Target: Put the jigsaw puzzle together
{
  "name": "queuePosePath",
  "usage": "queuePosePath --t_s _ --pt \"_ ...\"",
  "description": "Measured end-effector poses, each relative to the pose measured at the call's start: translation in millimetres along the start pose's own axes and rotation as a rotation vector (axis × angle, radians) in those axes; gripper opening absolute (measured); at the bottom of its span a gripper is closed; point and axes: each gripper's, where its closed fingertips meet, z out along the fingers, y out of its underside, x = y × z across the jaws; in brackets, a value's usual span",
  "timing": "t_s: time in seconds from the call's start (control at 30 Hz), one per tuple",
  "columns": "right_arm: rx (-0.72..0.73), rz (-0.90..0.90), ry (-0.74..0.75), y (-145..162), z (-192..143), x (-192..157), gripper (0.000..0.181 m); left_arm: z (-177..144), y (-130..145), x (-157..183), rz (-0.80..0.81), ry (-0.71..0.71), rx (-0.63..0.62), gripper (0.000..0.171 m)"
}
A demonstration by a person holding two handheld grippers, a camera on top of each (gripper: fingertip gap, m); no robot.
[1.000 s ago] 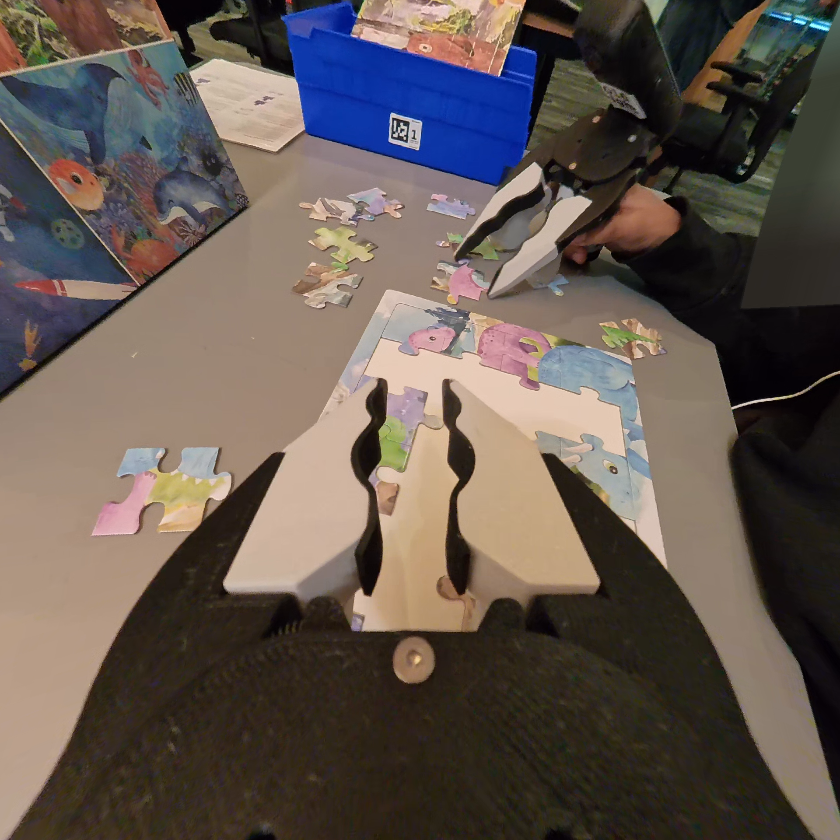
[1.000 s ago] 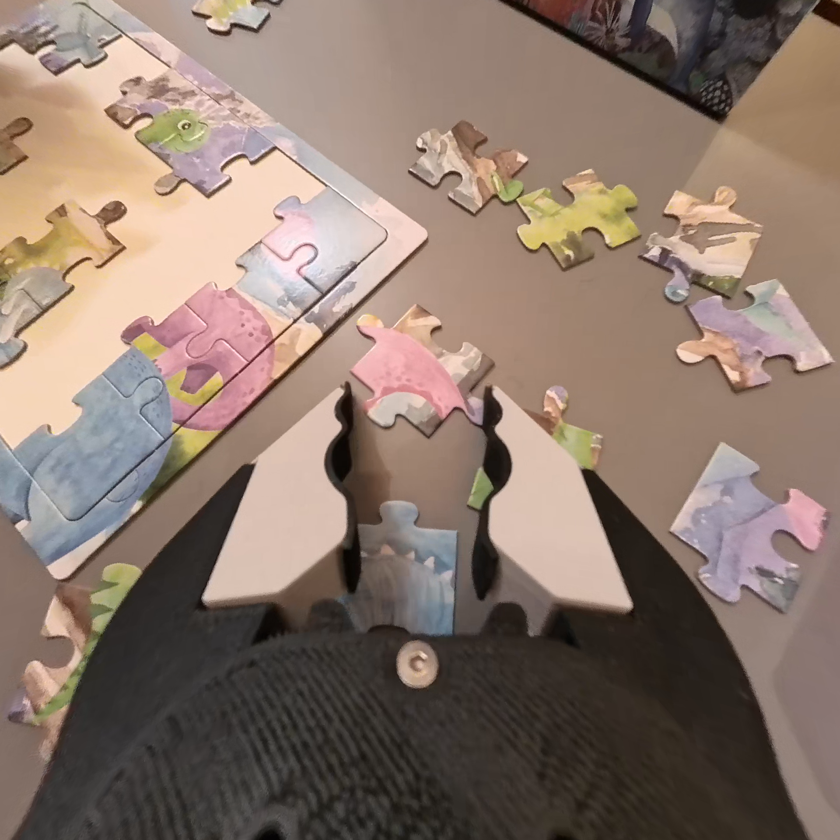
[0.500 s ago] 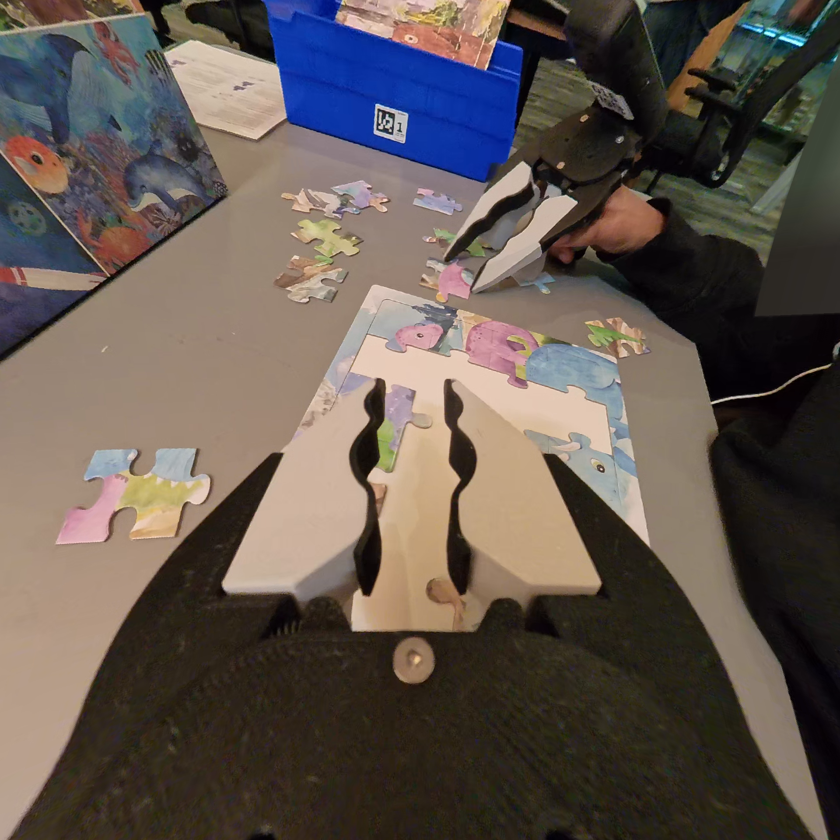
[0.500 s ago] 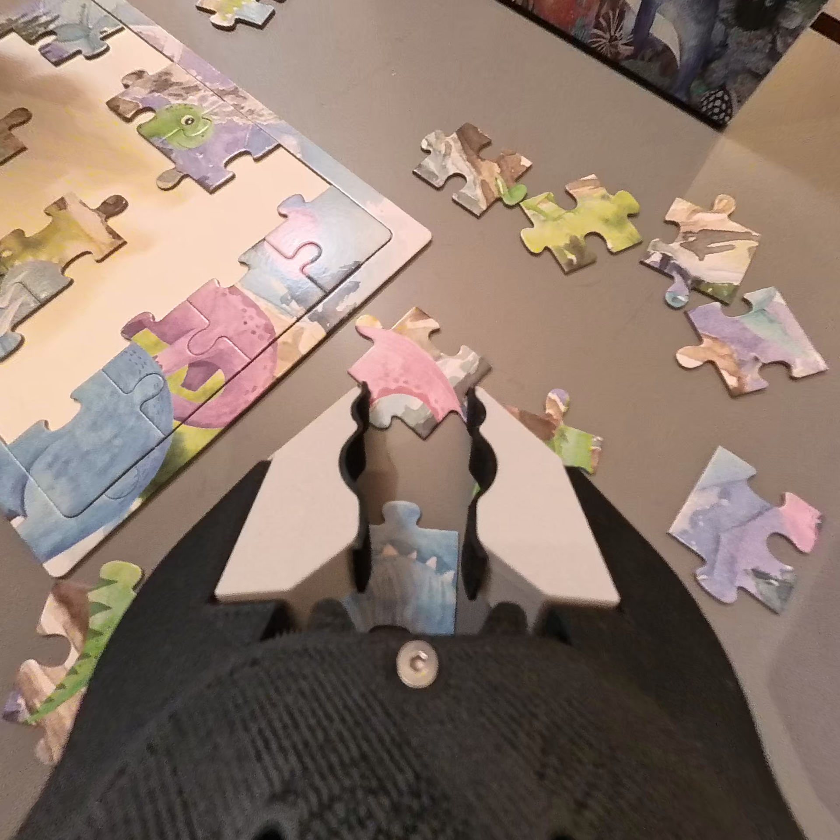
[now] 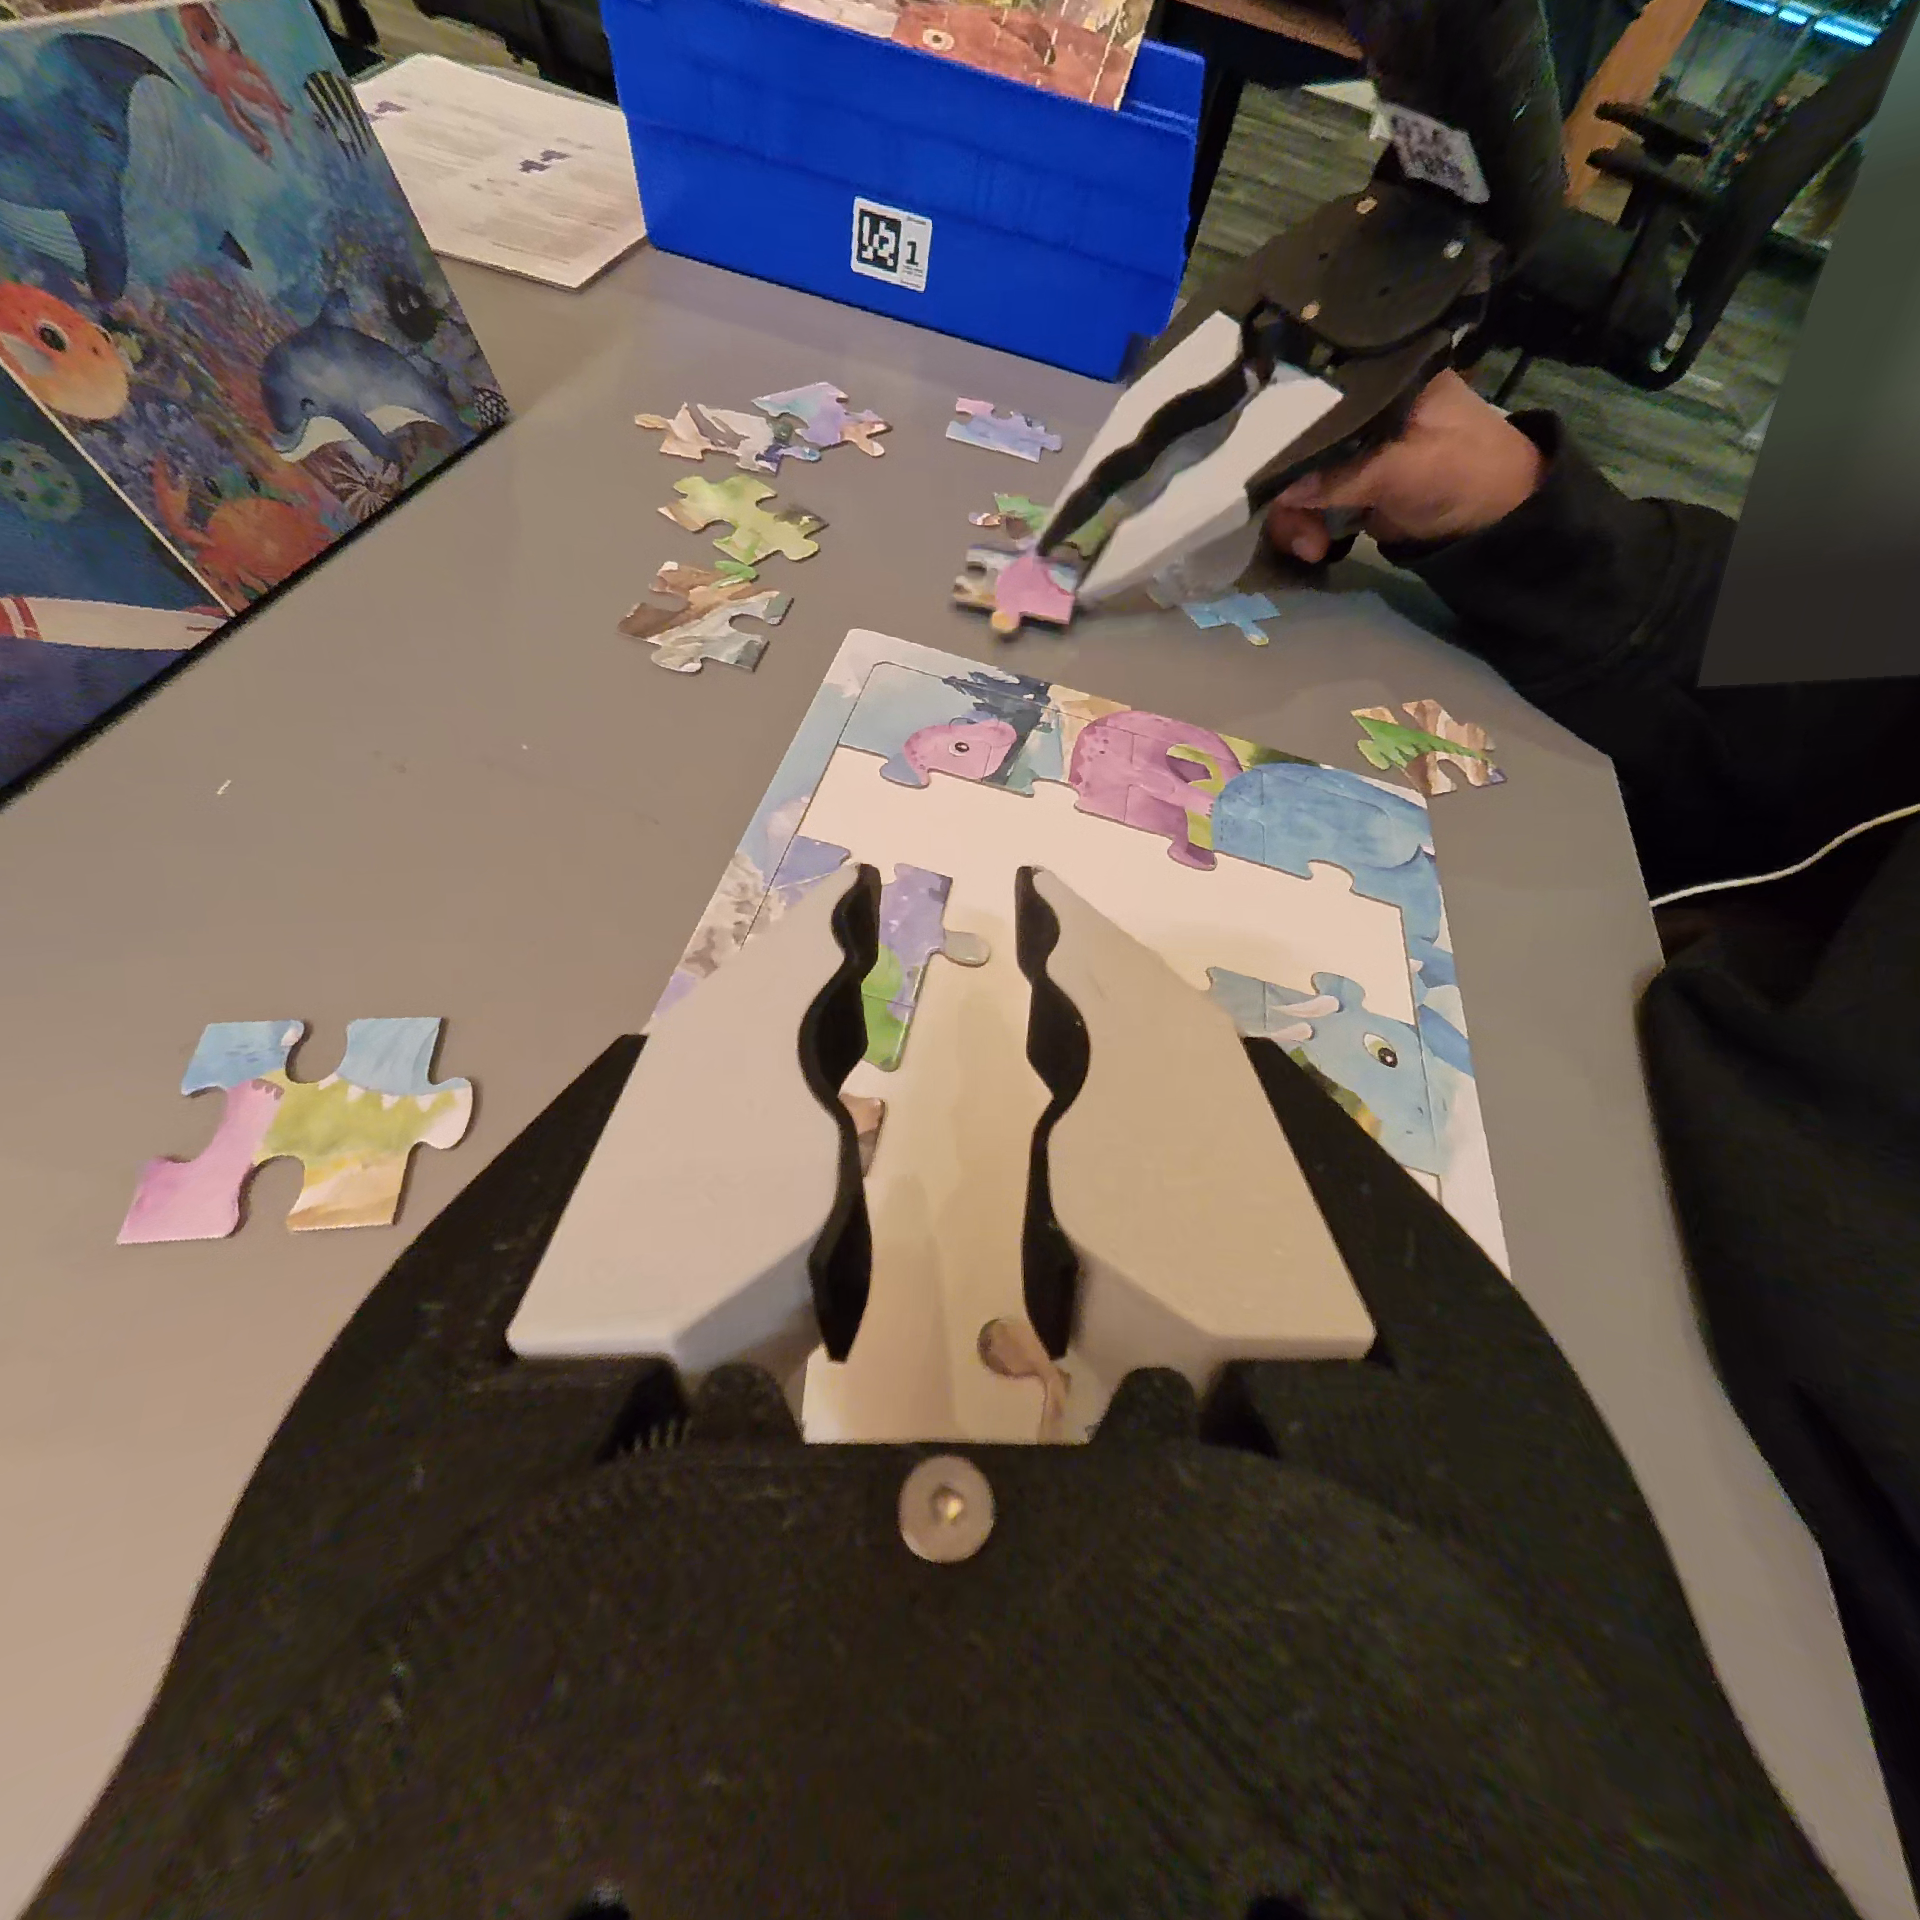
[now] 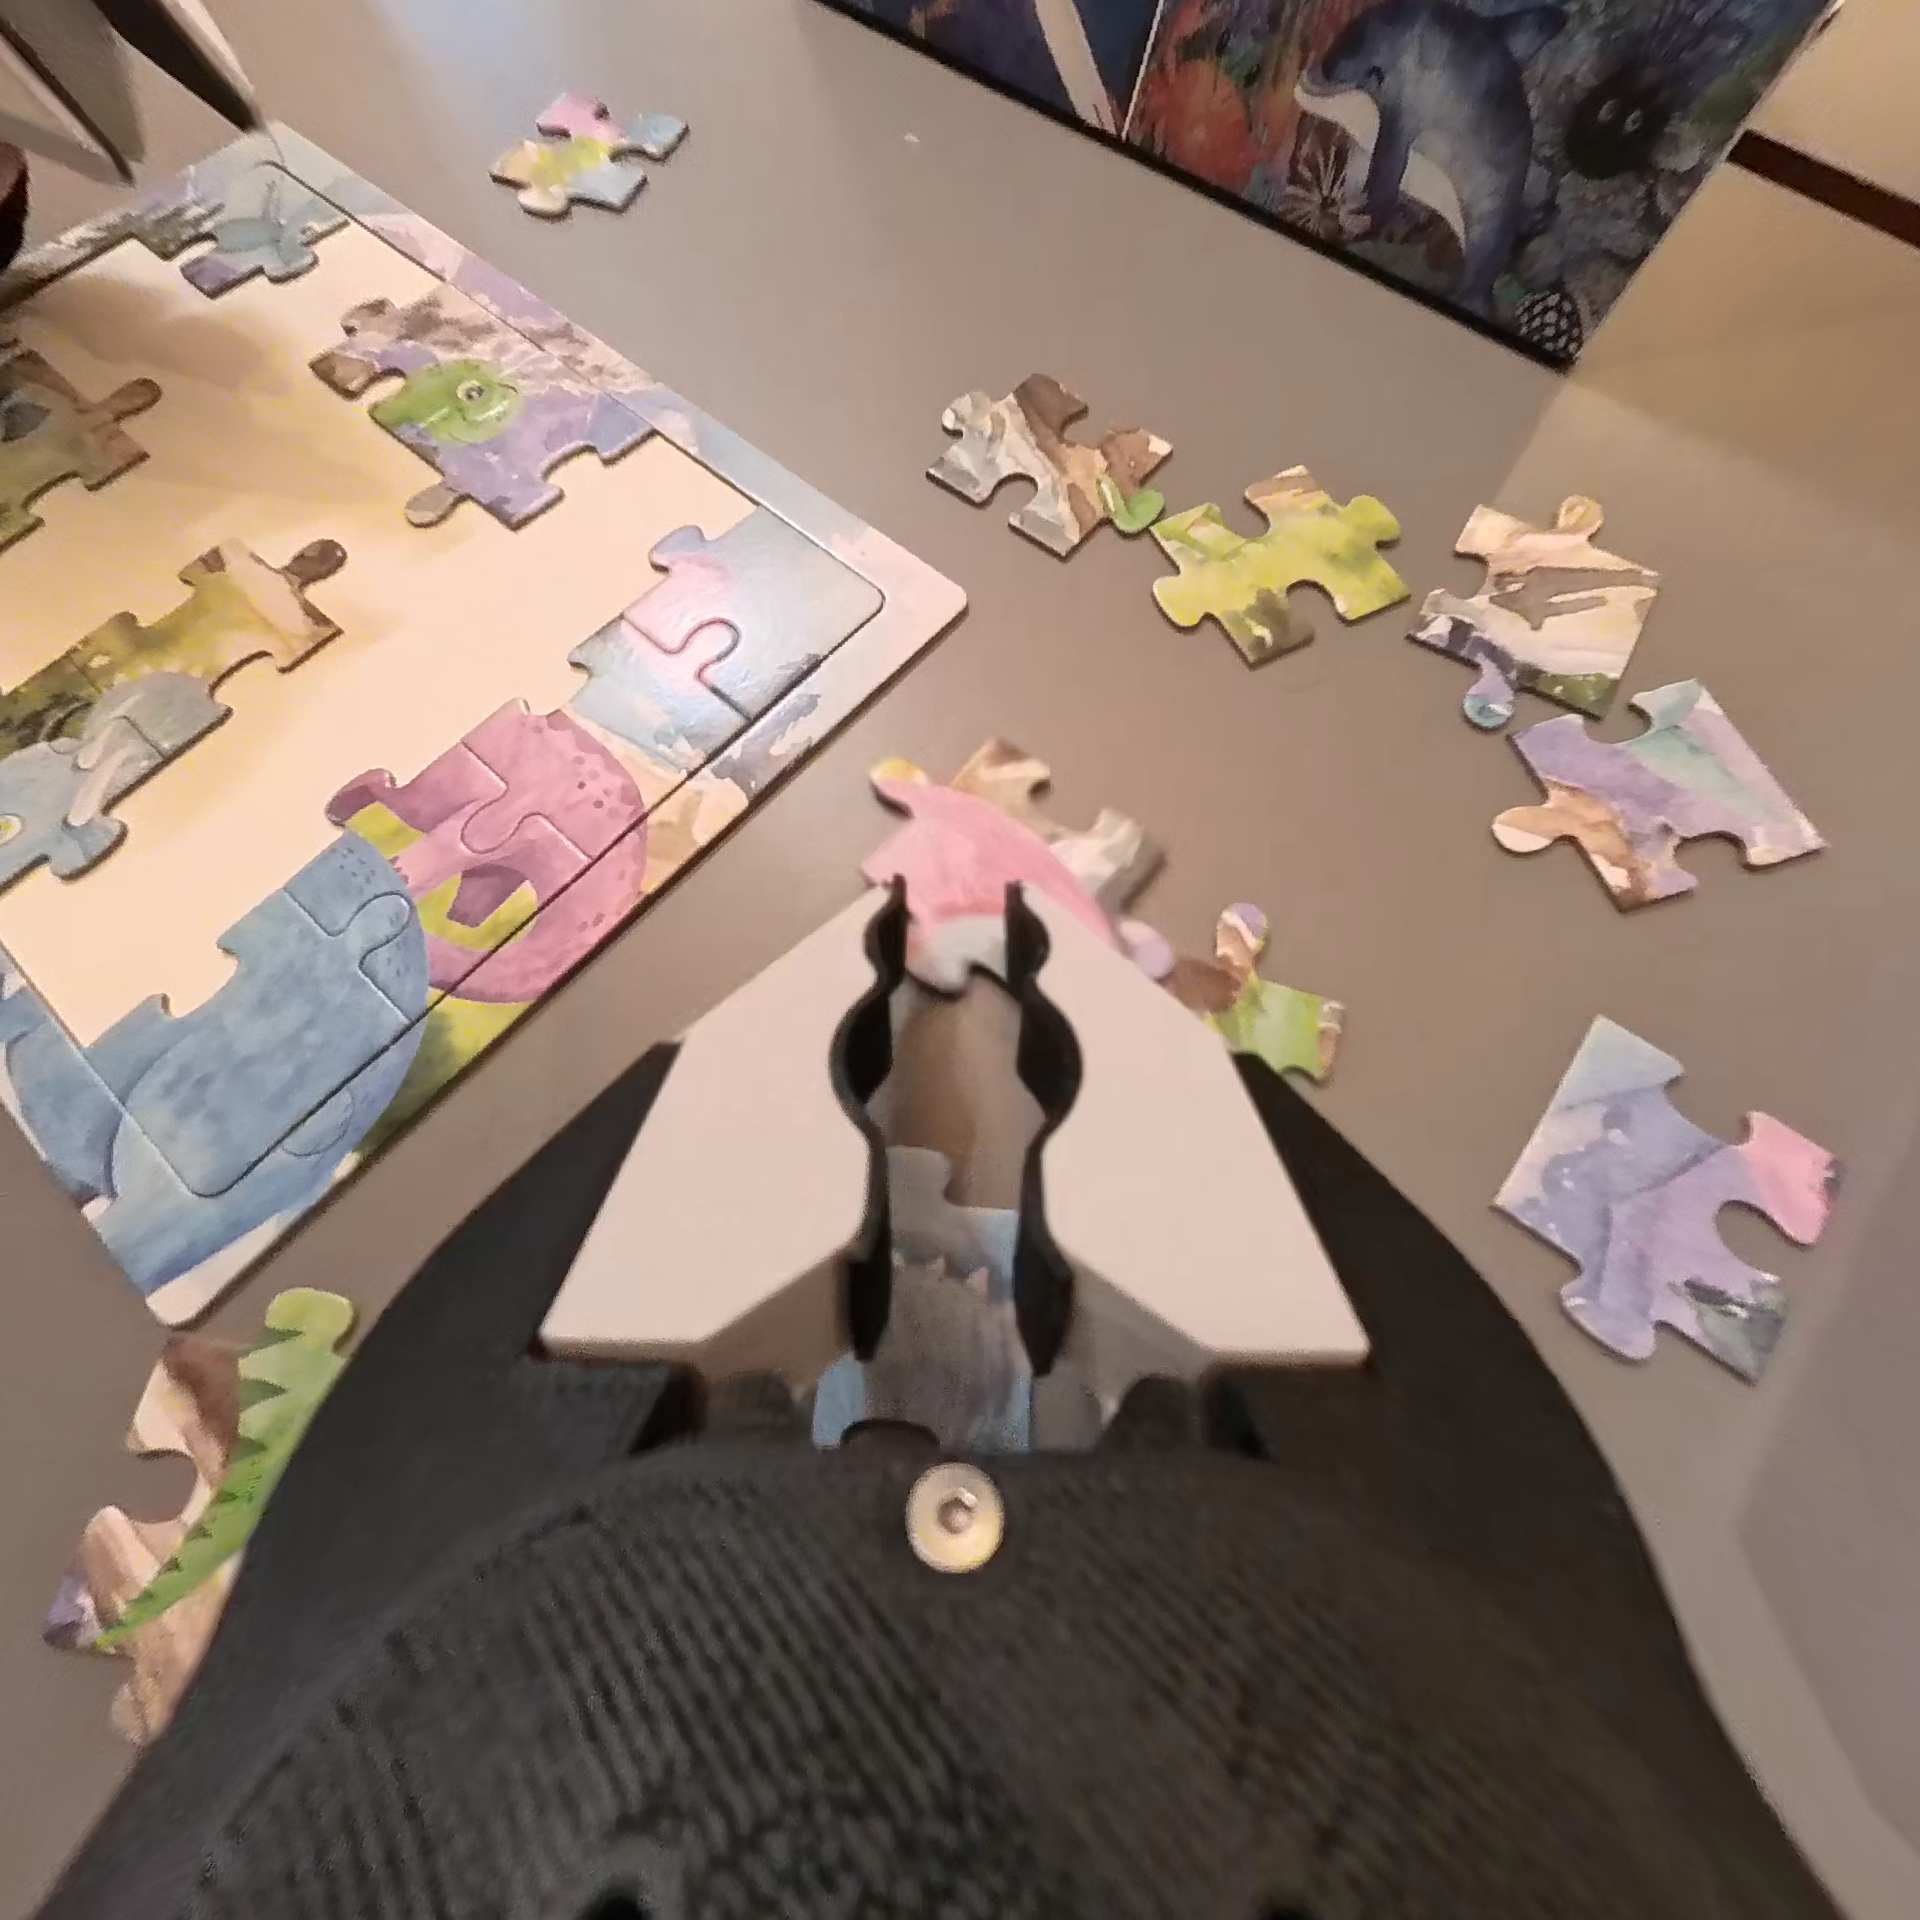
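The left gripper hangs over the near half of the puzzle board, its jaws apart and holding nothing, with a loose pastel piece lying on the grey table well to the board's left. Just past the board's far edge, the right gripper has its fingertips nipped onto the edge of a pink piece, which looks slightly tilted off the table. Farther beyond the board lie more loose pieces, then a blue bin.
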Motion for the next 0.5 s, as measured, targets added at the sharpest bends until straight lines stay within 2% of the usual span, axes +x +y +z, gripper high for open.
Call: queuePosePath --t_s 0.17,0.33,0.5 --pt "0.062 0.008 -0.001 -9 -5 1 0.022 2 3 -1 -0.006 0.004 -0.013 0.025" --pt "0.037 0.015 0.021 -5 -3 4 0.035 3 4 0 -0.011 0.01 -0.014 0.025" --pt "-0.048 0.012 0.06 5 6 9 0.049 4 6 0 -0.002 0.007 -0.025 0.025"
